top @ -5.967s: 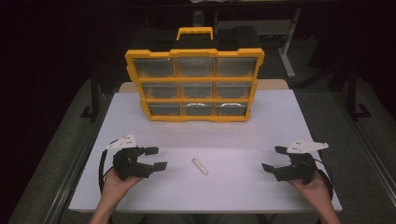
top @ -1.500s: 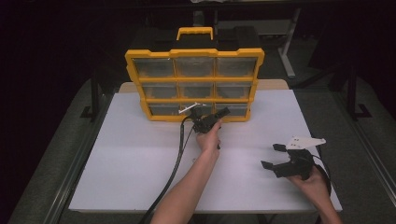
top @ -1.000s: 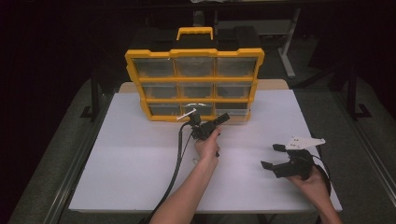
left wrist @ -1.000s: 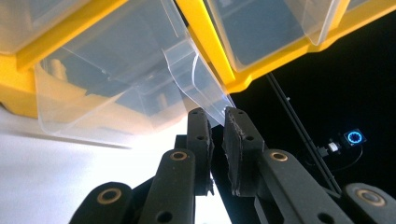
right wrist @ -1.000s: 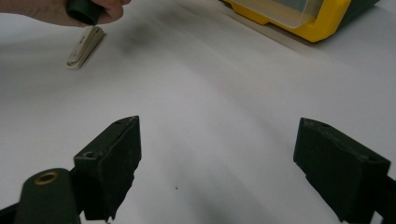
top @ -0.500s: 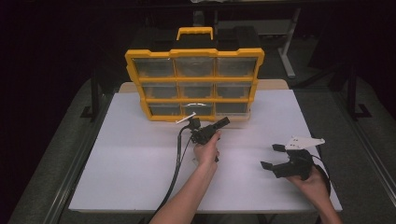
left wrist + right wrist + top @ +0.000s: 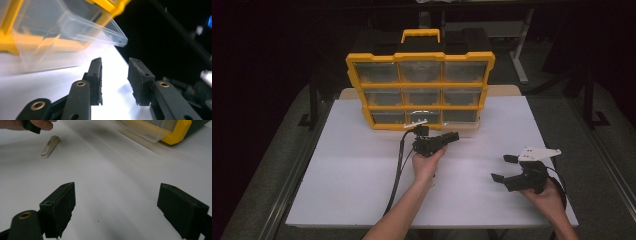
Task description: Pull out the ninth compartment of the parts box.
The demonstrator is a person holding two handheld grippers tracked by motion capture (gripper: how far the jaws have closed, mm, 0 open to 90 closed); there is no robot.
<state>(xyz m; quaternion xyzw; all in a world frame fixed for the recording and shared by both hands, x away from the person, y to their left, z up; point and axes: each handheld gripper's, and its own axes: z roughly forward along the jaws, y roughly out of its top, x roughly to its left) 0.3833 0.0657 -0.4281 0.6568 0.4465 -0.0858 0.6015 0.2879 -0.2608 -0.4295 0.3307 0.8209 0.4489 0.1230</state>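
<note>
Clear drawer (image 7: 70,27) pulled partly out of the yellow organizer (image 7: 419,90), bottom right.

Just in front of the drawer, the left claw (image 7: 115,75) is seen with jaws just opened, narrowly parted and empty. The right claw (image 7: 125,207) is held wide and empty above the white table (image 7: 362,175). A small white piece (image 7: 50,146) is seen lying flat.

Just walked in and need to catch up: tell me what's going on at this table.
A person works at a white table with a gripper in each hand. The left gripper is up by the yellow drawer organizer, where the bottom right clear drawer is pulled partway out. Its jaws have just been opening, with nothing between them. The right gripper rests open near the table's right side. A small white piece lies on the table.
</note>
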